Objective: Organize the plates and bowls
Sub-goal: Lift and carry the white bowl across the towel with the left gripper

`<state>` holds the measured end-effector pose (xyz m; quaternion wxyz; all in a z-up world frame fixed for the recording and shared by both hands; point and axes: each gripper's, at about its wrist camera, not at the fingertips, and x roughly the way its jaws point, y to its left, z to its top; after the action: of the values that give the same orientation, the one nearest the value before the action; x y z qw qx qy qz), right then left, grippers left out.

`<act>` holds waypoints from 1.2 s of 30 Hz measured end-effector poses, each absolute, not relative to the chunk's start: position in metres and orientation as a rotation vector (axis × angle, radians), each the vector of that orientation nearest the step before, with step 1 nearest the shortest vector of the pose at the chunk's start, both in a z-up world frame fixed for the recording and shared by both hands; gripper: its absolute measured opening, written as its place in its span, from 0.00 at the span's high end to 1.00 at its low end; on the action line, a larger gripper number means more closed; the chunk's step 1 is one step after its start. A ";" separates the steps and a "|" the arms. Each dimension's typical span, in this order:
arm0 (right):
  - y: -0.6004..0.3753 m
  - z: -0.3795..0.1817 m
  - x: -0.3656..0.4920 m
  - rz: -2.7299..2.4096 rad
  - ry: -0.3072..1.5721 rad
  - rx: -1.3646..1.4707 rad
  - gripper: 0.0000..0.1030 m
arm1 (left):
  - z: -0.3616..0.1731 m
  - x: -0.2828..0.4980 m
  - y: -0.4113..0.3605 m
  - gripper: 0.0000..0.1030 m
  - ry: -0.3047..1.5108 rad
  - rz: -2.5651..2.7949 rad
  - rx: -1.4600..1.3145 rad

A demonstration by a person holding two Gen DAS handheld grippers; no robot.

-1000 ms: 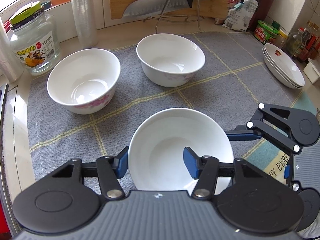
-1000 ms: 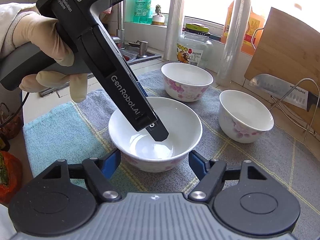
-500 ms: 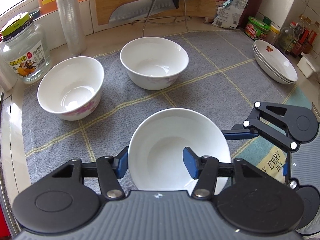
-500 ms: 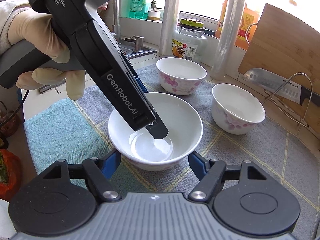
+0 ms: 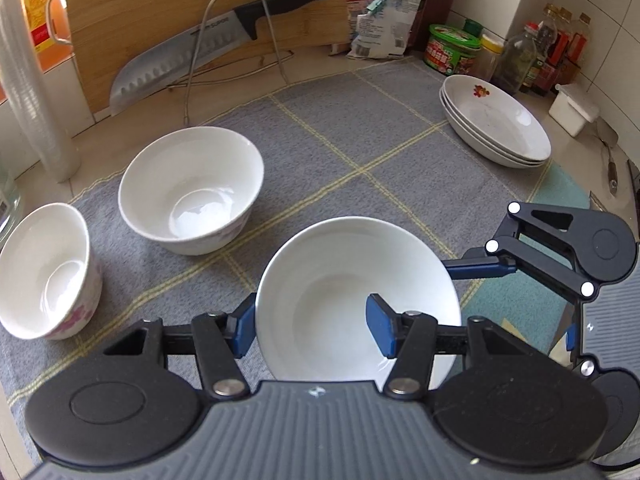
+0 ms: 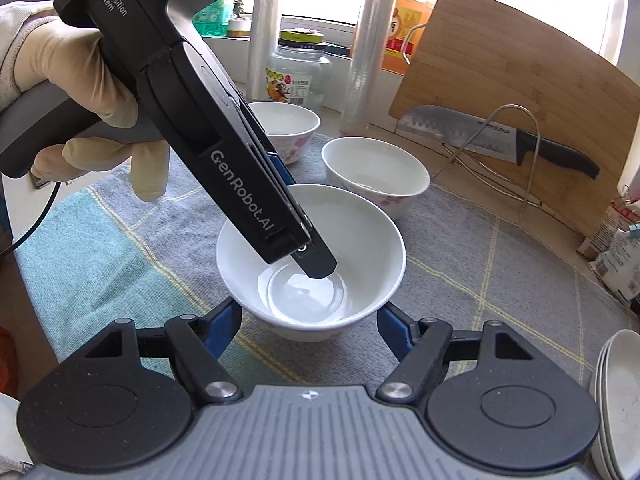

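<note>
A plain white bowl hangs just over the grey checked mat, held by both grippers. My left gripper is shut on the bowl's wall, with one blue pad outside the rim and the other finger inside. In the right wrist view that inner finger reaches down into the bowl. My right gripper is shut on the bowl's lower sides from outside. Two flowered bowls stand on the mat to the left. A stack of shallow plates sits at the mat's far right.
A knife leans in a wire rack against a wooden board at the back. Bottles and jars crowd the back right corner. A glass jar and film rolls stand by the window. A gloved hand holds the left gripper.
Both grippers have carried the bowl to the right across the mat. The two flowered bowls have slid to the left of the left wrist view, and the plate stack has come closer.
</note>
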<state>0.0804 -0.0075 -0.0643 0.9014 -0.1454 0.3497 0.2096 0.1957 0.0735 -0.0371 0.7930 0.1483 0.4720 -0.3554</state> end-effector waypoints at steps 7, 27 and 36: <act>-0.034 -0.064 0.077 0.361 0.735 -0.287 0.24 | -0.037 0.199 0.040 0.46 1.002 -0.836 0.348; -0.065 -0.072 0.082 0.280 0.783 -0.247 0.24 | -0.048 0.210 0.000 0.46 1.019 -0.906 0.370; -0.066 -0.074 0.086 0.270 0.813 -0.211 0.24 | -0.052 0.214 -0.004 0.46 1.033 -0.906 0.364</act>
<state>0.0861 -0.0663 -0.0741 0.9043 -0.1019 0.3933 0.1308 0.2138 -0.0038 -0.0515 0.7579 0.1669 0.4742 -0.4157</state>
